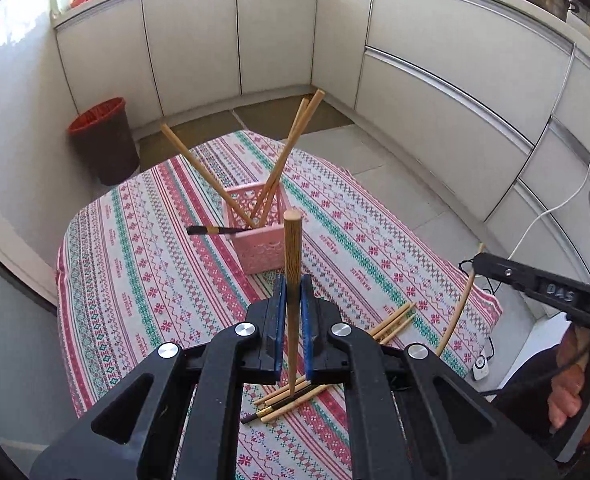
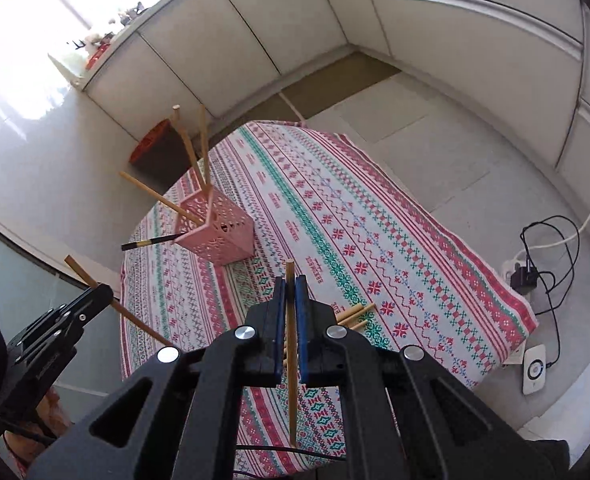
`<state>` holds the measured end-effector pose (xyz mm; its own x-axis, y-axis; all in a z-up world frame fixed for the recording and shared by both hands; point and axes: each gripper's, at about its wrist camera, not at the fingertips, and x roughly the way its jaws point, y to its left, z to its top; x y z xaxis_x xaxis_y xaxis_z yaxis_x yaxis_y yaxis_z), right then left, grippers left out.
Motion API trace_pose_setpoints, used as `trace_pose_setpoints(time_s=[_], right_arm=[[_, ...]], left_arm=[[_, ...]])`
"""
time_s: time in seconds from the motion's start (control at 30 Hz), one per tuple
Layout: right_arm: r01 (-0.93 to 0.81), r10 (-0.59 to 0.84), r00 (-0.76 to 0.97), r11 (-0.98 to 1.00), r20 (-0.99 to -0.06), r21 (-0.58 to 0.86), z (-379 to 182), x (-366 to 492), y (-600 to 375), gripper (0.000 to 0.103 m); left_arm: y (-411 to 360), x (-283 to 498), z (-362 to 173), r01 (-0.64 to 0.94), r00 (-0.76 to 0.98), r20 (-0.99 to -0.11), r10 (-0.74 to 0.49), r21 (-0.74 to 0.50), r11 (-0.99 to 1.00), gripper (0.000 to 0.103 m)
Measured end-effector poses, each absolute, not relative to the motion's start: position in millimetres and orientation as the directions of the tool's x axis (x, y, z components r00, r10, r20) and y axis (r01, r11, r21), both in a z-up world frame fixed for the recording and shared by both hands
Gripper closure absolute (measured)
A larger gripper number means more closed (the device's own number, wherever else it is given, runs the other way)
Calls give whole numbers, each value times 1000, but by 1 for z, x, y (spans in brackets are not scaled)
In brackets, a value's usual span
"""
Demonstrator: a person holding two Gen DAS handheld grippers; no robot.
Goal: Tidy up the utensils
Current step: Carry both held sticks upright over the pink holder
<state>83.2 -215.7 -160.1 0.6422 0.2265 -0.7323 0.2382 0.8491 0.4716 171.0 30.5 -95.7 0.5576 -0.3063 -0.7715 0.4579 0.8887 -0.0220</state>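
Above the tablecloth [image 1: 143,264], each tool [image 1: 293,294] [image 2: 291,296] pinches one chopstick [image 1: 293,280] [image 2: 291,340] near the pink basket [image 1: 255,248].

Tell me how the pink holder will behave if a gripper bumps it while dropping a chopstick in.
The pink holder looks like thin perforated plastic, so probably light and easy to slide on the tablecloth. The chopsticks in it lean far out over its rim, which likely makes it top-heavy and apt to tip. Its square base should not roll.
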Motion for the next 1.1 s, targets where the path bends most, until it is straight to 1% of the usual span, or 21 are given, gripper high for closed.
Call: trace_pose_setpoints(time_s=[0.2, 0.43, 0.6, 0.67, 0.8, 0.87, 0.9, 0.93, 1.0, 1.03, 1.1], right_arm=[[150, 211, 716, 885, -665, 441, -101, 87, -213, 98], [71, 197, 812, 901, -549, 429, -30, 114, -219, 98], [28, 198, 859, 903, -471, 429, 6, 132, -219, 98], [16, 202, 868, 901, -453, 433, 13, 141, -218, 98], [0, 216, 866, 901, -450, 433, 13, 160, -212, 98], [-7, 220, 863, 905, -454, 425, 9, 169, -207, 98], [-8, 219, 863, 907, -456, 420, 6, 172, -205, 98], [-11, 219, 861, 910, -459, 414, 2, 176, -201, 98], [-18, 222, 857, 915, -464, 404, -5, 182, -196, 98], [-20, 221, 855, 918, -469, 395, -8, 186, -192, 98], [-29, 226, 849, 922, -477, 386, -13, 193, -186, 98]], left_arm=[[24, 177, -72, 438, 589, -738, -329, -51, 897, 96], [21, 191, -14, 396, 688, -625, -367, -101, 913, 97], [25, 208, 19, 350, 755, -557, -347, -104, 931, 97], [25, 215, 25, 339, 769, -543, -336, -99, 935, 97], [23, 231, 25, 306, 791, -533, -300, -79, 949, 96], [25, 243, 15, 279, 798, -535, -277, -79, 957, 96], [26, 250, 8, 286, 789, -542, -290, -94, 954, 96], [27, 255, 0, 281, 781, -554, -288, -100, 955, 94], [33, 266, -18, 251, 767, -580, -273, -120, 961, 94], [38, 268, -23, 249, 758, -587, -284, -142, 958, 87], [48, 270, -27, 211, 769, -582, -265, -160, 964, 78]])
